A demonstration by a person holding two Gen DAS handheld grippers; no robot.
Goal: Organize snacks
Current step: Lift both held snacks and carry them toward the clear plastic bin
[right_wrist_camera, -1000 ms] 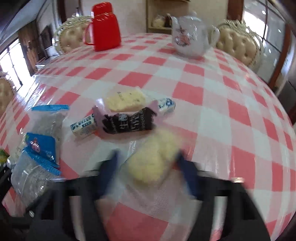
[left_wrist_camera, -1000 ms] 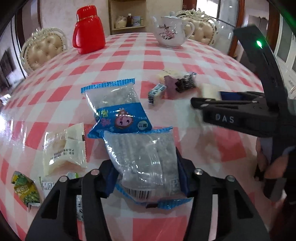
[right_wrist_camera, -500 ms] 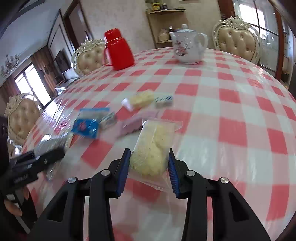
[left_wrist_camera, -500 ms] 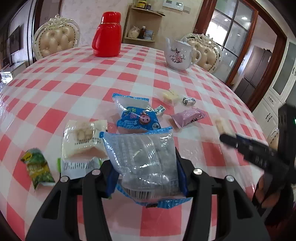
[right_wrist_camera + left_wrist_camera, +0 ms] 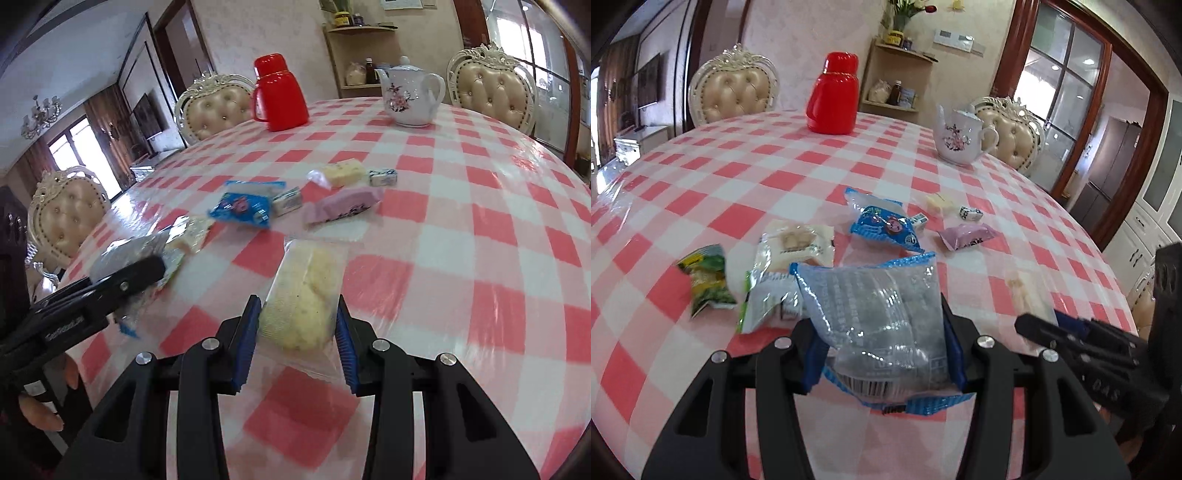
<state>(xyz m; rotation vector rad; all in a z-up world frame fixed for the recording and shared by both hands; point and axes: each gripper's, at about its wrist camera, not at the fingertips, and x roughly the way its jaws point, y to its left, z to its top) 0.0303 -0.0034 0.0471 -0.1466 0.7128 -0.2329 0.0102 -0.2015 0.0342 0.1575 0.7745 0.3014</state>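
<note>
Tools both grip snacks above the worktop: left tool a clear packet, right tool a soft cake, which squeezing could crush.

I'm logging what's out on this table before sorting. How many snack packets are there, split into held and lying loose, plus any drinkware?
Held packets: 2, the clear blue-edged bag in the left gripper, the yellow cake packet in the right gripper
Loose packets: 8
Drinkware: 2, red flask, white teapot
Total: 12
</note>
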